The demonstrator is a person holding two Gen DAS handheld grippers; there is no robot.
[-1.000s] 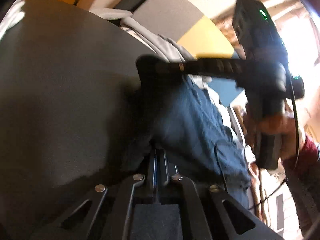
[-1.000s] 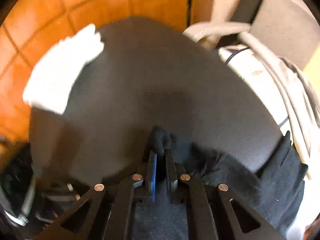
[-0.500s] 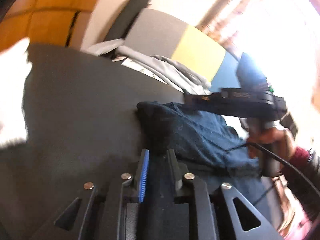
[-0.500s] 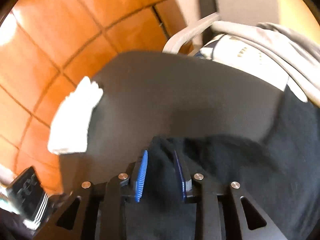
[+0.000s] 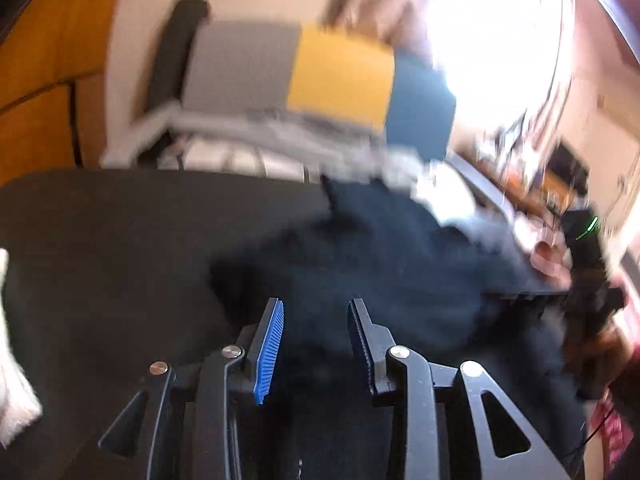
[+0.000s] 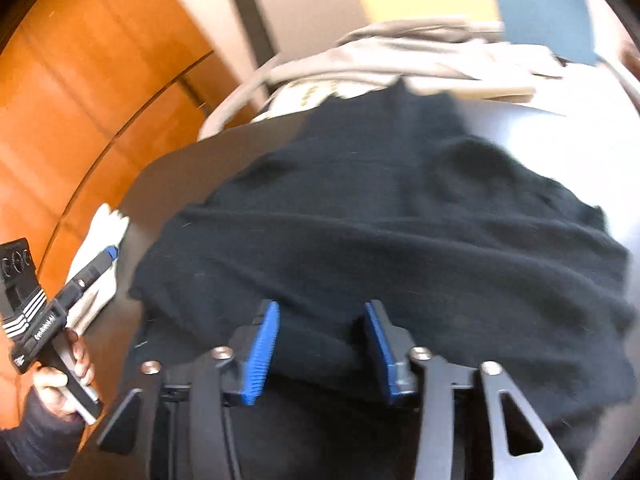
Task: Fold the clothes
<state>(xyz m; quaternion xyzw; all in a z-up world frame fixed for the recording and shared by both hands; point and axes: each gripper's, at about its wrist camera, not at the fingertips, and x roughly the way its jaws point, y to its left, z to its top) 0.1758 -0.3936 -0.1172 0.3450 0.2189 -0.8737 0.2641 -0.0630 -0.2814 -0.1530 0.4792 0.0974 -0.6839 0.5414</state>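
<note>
Left hand-held gripper [image 5: 316,346] spread; right hand-held gripper [image 6: 320,350] spread too, both empty over dark garment [image 6: 380,232] lying rumpled on desk [image 5: 100,232]. Between folds, probably; blurred. Next: fresh pinch at an edge.

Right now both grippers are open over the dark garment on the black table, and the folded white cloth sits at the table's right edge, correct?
Not quite: the white cloth sits at the table's left edge, as the right wrist view shows. The rest holds: left gripper and right gripper are both open over the dark garment.
</note>
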